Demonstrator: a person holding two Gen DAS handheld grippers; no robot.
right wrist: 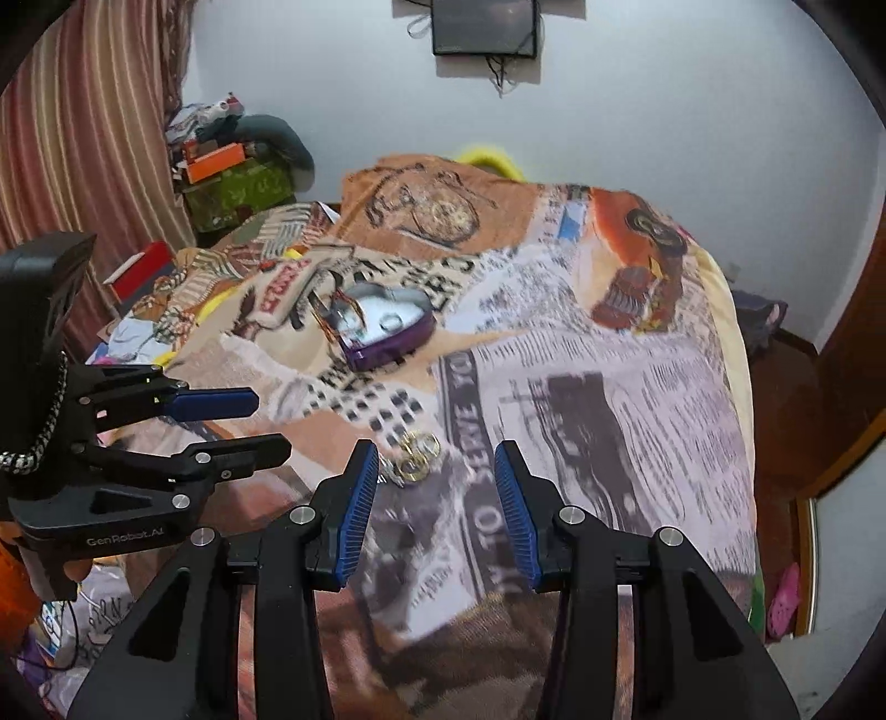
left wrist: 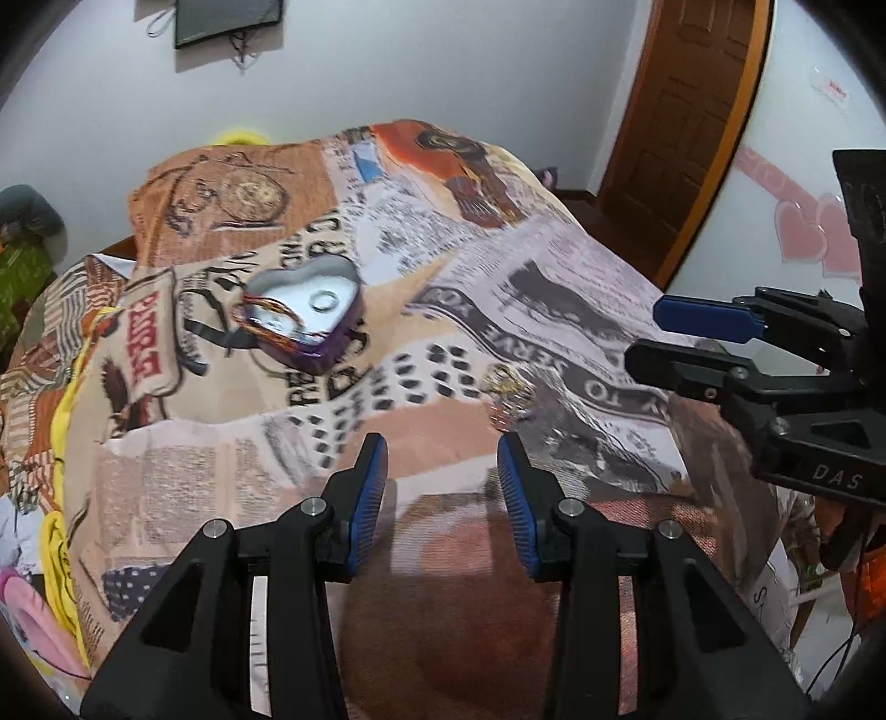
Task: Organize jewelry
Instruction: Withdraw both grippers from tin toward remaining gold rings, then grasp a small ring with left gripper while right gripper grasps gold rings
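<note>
A purple heart-shaped tin [left wrist: 302, 310] stands open on the printed bedspread, with a silver ring [left wrist: 324, 301] and threadlike bracelets [left wrist: 266, 313] in it; it also shows in the right wrist view [right wrist: 385, 327]. A small heap of gold and silver rings [left wrist: 509, 399] lies on the cloth nearer me, also in the right wrist view [right wrist: 415, 457]. My left gripper [left wrist: 443, 459] is open and empty, just short of the heap. My right gripper [right wrist: 437, 462] is open and empty, with the heap just beyond its left finger.
The bedspread [right wrist: 609, 387] covers a bed that drops off at the right. A wooden door [left wrist: 686, 111] stands at the far right, a striped curtain [right wrist: 83, 138] and a cluttered pile [right wrist: 232, 171] at the far left. A dark frame [right wrist: 484, 27] hangs on the wall.
</note>
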